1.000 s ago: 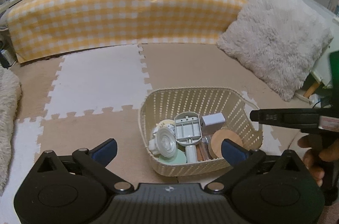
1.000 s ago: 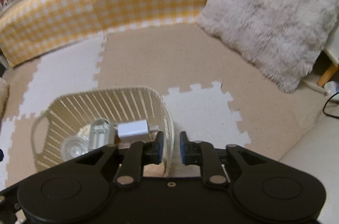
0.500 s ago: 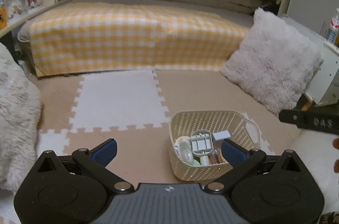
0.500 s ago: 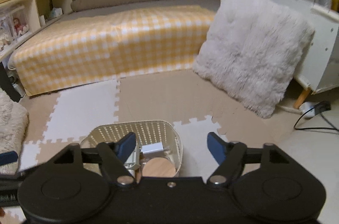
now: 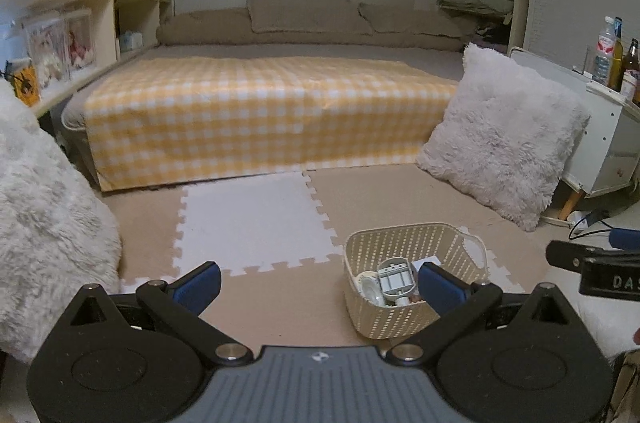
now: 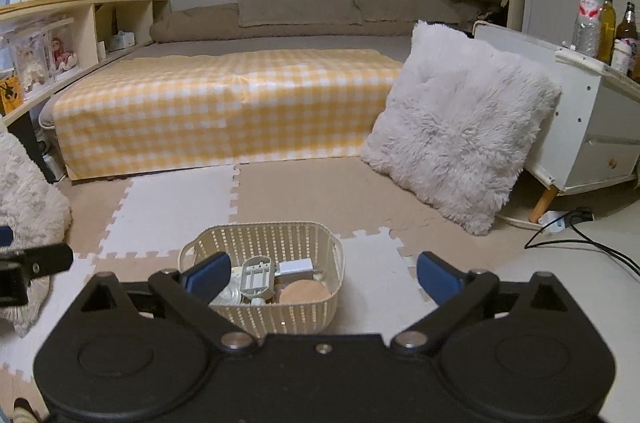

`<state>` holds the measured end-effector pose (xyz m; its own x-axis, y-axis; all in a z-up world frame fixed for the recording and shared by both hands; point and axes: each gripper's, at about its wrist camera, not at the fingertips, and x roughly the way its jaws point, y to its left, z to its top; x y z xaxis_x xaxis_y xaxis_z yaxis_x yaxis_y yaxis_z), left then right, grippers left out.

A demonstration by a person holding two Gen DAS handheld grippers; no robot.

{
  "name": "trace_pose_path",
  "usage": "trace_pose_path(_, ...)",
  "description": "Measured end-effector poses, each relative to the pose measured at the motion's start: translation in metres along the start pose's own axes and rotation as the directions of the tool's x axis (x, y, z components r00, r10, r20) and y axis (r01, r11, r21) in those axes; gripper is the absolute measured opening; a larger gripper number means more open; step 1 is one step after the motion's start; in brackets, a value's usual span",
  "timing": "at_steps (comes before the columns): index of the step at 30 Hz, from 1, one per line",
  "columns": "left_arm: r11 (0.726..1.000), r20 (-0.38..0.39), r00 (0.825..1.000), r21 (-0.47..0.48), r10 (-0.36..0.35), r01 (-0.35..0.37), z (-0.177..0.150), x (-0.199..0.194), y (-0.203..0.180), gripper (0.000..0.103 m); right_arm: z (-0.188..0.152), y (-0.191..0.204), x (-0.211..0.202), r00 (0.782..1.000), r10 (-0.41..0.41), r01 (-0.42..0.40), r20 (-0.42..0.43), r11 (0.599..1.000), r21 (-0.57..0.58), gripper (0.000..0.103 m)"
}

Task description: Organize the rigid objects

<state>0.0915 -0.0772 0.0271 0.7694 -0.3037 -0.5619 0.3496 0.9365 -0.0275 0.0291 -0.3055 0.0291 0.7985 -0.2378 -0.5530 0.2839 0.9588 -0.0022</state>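
Cream woven plastic basket [image 6: 262, 303] on the foam floor mat [image 6: 168, 211] holds the rigid items, including a grey plastic frame [image 6: 256, 275], white charger block [image 6: 296, 267] and round wooden lid [image 6: 306, 293]. Risk: the heaped pieces could spill if either hand clips the rim. My right gripper [image 6: 320, 275] is opening wide, empty; my left gripper [image 5: 320, 283] is wide and empty, both angled down above the basket.

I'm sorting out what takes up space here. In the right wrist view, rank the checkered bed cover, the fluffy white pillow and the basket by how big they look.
1. Checkered bed cover, largest.
2. Fluffy white pillow.
3. Basket, smallest, though it sits nearest the camera.
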Motion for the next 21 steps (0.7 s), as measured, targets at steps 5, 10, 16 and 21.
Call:
trace_pose_path(5,1.0,0.008,1.0,0.001,0.005,-0.005,-0.012,-0.008,0.009,0.103,-0.015,0.003,-0.016,1.0,-0.005,0.005,0.031,1.0,0.011,0.103)
trace_pose_path(10,1.0,0.014,1.0,0.004,0.015,-0.015,-0.024,-0.009,0.013,0.103,-0.026,0.005,-0.024,0.998,-0.013,0.012,0.059,1.0,0.021,0.103)
trace_pose_path(16,1.0,0.026,0.999,0.005,0.02,-0.02,-0.033,-0.008,0.014,0.103,-0.034,0.01,-0.027,0.998,0.0,0.0,0.066,1.0,0.006,0.103)
trace_pose_path(21,1.0,0.037,0.999,-0.001,0.025,-0.025,-0.034,-0.009,0.016,0.103,-0.039,0.011,-0.029,0.997,-0.007,0.007,0.083,1.0,-0.005,0.103)
